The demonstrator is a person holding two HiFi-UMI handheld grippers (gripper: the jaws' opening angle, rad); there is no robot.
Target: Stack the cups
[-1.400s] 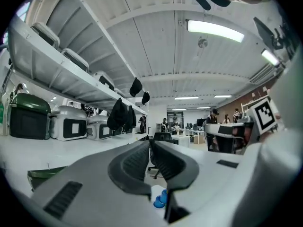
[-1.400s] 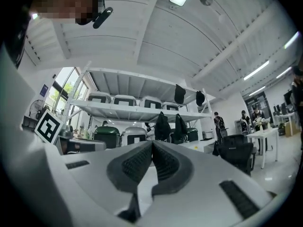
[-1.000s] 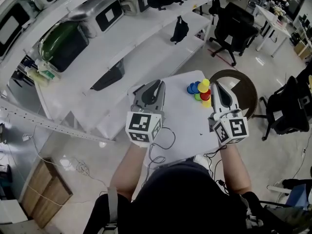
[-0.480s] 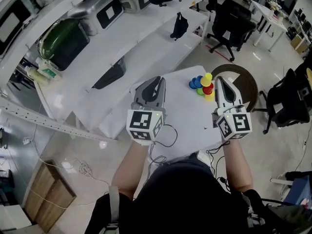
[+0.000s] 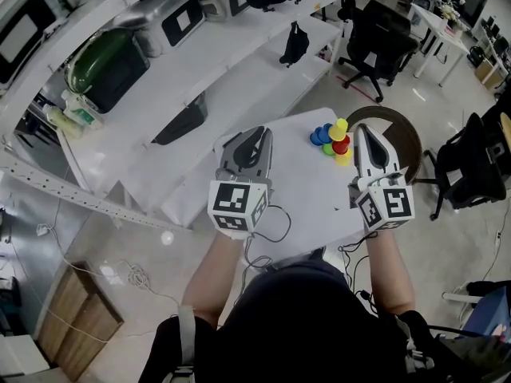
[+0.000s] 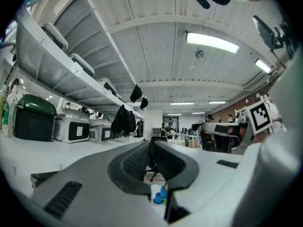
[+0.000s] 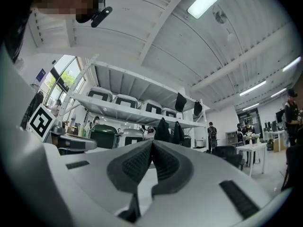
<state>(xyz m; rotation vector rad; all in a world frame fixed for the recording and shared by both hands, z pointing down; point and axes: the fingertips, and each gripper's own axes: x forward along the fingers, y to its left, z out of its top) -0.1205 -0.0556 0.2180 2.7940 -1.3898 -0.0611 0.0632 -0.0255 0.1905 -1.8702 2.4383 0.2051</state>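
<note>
Both hand-held grippers, your left (image 5: 256, 136) and right (image 5: 364, 132): drifted slightly; jaws closed, empty, above the surface (image 5: 295, 194). Cups (image 5: 330, 140): clustered at its far corner, beside your right tip. Step: approach. Next: open, take a loose cup.

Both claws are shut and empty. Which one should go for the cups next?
Probably right. The right claw sits just beside the cups; the left claw is farther off across the white table.
</note>
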